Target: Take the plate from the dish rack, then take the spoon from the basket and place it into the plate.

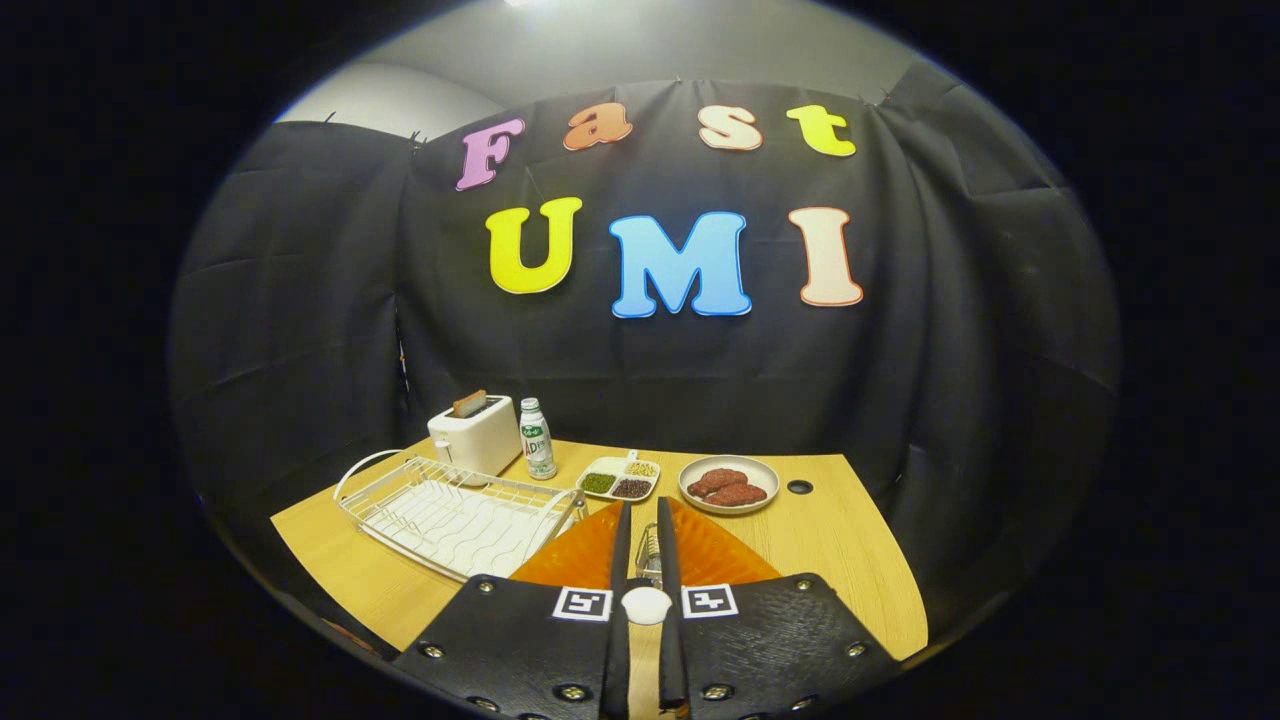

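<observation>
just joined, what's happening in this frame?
A person's handheld gripper is closed on what looks like the spoon, held over the orange plate on the table. The dish rack stands empty beside it, so the plate is already out; the spoon isn't released yet.

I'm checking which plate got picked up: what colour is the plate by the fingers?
Orange, seen in the gripper view: the plate lies just ahead of the nearly closed fingers.
</observation>
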Available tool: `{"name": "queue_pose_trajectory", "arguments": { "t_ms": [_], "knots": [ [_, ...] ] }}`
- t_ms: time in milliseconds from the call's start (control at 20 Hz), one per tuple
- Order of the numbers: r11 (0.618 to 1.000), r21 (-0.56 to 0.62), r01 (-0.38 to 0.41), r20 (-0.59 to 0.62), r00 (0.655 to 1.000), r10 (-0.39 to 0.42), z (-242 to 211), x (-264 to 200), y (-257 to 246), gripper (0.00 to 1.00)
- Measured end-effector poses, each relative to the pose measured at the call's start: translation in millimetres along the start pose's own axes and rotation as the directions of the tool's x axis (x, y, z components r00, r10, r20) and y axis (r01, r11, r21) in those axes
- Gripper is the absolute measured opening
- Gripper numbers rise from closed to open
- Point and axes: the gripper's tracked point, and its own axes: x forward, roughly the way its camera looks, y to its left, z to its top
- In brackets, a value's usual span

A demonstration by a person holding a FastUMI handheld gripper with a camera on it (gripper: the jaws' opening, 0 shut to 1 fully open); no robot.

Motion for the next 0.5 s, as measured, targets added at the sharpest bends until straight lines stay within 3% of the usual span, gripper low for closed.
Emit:
{"name": "queue_pose_trajectory", "arguments": {
  "t_ms": [300,500],
  "knots": [
    [0.998,-0.026,-0.063,-0.133,0.989,0.059,-40.1,5.8,37.1,0.11],
    [0.988,-0.048,-0.149,-0.208,0.969,0.137,-65.5,22.4,71.5,0.11]
  ]
}}
